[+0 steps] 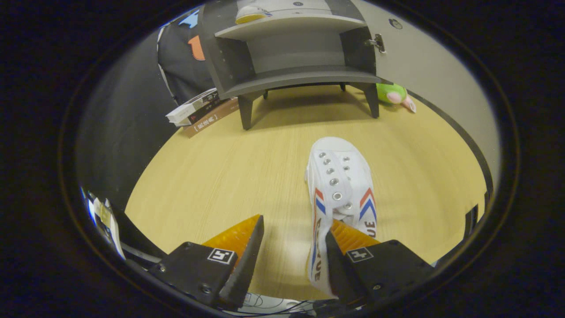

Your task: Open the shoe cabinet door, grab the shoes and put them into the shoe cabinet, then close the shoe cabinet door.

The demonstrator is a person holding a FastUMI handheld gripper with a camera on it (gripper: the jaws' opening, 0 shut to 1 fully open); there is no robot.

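Gripper view showed the gripper (293,247) spread, its right finger inside the white shoe (340,185) mid-desk; grabbing was underway, and pinching the shoe's side wall probably came next, open shoe cabinet (291,53) beyond.

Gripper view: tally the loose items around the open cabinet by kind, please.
Shoes: 2, white shoe by the open tongs, another on the cabinet shelf
Books: 3
Plush toy: 1
Total: 6
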